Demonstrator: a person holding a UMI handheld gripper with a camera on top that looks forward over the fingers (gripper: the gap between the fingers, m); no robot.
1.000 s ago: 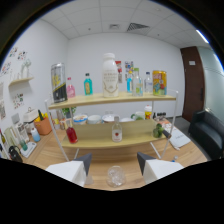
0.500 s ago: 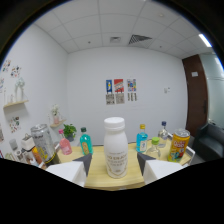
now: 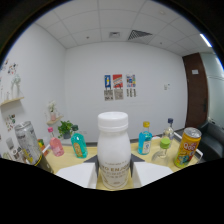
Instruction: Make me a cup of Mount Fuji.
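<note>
A white plastic bottle with a white screw cap and a printed label stands on the wooden shelf top, very close in the gripper view. It sits between the two white fingers of my gripper. Both fingers lie against its lower sides with no gap showing. The bottle's base is hidden behind the gripper body.
Along the same shelf top stand a silver can, a pink bottle, a teal bottle, a blue bottle, a green-capped clear bottle and a yellow can. A small plant is behind; a brown door is at the right.
The view rose from facing the whole shelf unit to its top level and closed in on the white bottle. The fingers drew inward until they met the bottle's sides.
</note>
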